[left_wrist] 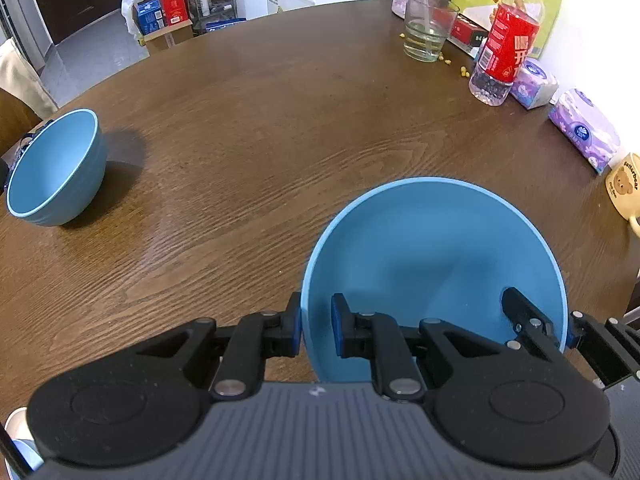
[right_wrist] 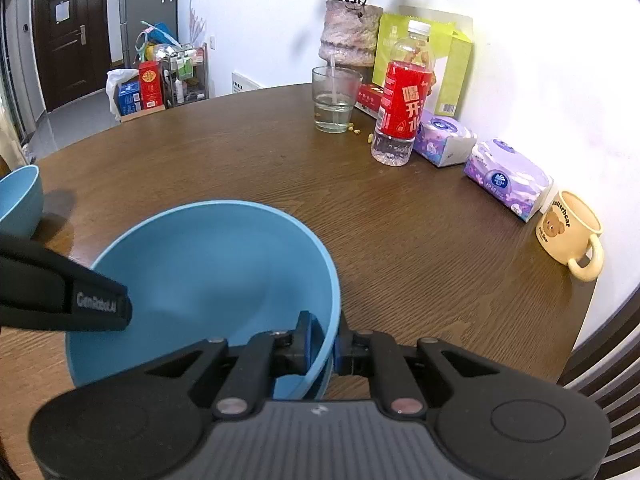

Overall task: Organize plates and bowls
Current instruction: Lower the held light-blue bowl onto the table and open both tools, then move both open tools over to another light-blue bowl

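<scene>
I've got the near blue bowl [left_wrist: 436, 264] pinned from both sides. My left gripper [left_wrist: 316, 326] is clamped on its left rim, one pad outside the wall, one inside. My right gripper [right_wrist: 324, 340] pinches the opposite rim the same way, jaws nearly together with the wall between them. The bowl sits low over the wooden table [left_wrist: 260, 140], tilted toward me; I can't tell whether its base touches. A second blue bowl [left_wrist: 56, 168] stands well apart, far left near the table edge. Along the wall: a glass [right_wrist: 335, 100], a red-labelled bottle [right_wrist: 402, 108], tissue packs [right_wrist: 506, 178], a bear mug [right_wrist: 570, 230].
</scene>
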A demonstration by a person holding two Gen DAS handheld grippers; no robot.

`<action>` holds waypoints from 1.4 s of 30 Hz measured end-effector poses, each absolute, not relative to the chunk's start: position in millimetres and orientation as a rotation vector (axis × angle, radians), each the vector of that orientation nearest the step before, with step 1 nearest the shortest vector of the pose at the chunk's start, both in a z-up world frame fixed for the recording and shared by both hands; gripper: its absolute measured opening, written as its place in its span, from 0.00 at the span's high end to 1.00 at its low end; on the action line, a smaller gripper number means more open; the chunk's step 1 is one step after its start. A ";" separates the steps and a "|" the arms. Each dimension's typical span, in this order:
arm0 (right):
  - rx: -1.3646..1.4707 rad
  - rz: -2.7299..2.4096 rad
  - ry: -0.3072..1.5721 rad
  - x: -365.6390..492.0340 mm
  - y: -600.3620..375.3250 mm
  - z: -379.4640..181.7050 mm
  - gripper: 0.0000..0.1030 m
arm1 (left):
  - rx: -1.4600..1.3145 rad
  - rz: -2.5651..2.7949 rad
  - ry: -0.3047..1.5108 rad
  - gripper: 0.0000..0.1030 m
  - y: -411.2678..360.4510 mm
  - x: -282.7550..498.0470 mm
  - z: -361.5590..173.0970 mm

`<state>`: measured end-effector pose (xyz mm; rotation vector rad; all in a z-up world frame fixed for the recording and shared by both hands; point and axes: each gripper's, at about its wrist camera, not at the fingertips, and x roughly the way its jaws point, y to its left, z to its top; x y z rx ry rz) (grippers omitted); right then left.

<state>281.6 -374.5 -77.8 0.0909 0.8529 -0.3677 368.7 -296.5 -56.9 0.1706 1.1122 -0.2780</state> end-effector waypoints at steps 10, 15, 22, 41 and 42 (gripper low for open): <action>0.116 -0.346 0.888 279.9 -377.4 -86.9 0.84 | 0.176 -0.281 1.106 0.85 -296.8 367.8 -56.7; 0.154 -0.332 0.883 275.6 -380.3 -82.0 0.59 | 0.167 -0.276 1.084 0.82 -291.3 365.9 -48.4; 0.225 -0.309 0.878 265.7 -385.9 -68.2 0.18 | 0.133 -0.253 1.029 0.32 -272.4 361.5 -28.8; 0.317 -0.257 0.913 263.9 -362.8 -33.4 0.00 | 0.055 -0.163 0.969 0.00 -206.4 356.4 9.3; 0.316 -0.252 0.914 264.7 -359.7 -32.0 0.00 | 0.050 -0.159 0.968 0.00 -202.4 356.6 10.8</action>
